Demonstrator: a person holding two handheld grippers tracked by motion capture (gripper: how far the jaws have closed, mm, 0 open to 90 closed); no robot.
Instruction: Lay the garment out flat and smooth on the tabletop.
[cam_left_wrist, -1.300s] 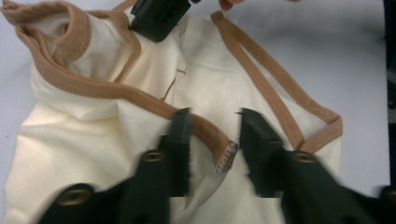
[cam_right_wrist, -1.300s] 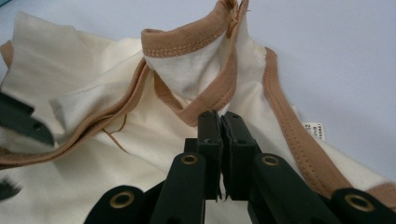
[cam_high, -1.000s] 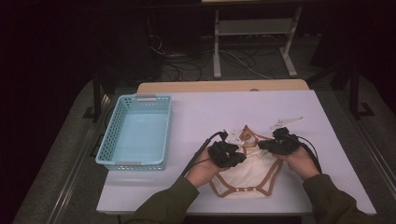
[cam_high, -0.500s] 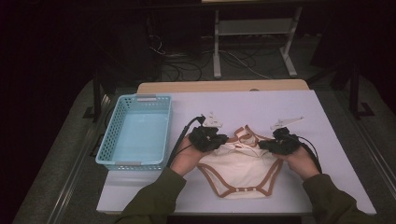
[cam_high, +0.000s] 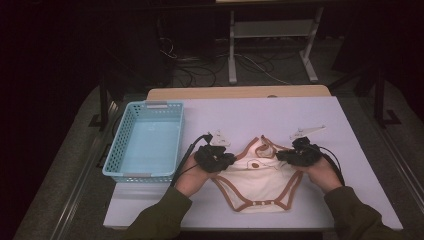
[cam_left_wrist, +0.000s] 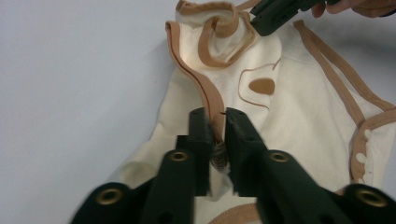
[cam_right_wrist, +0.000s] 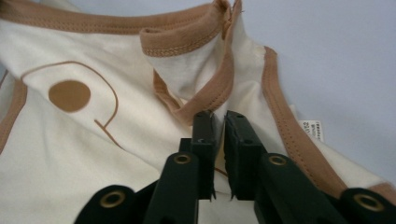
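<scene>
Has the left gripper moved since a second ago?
Yes. The left gripper shifted left toward the blue basket, spreading the bodysuit.

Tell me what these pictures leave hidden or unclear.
- High view: the left gripper and right gripper cover the shoulder edges of the cream baby bodysuit with brown trim.
- Right gripper view: print on the small white label is too small.
- Left gripper view: the frame edge cuts the snaps.
</scene>
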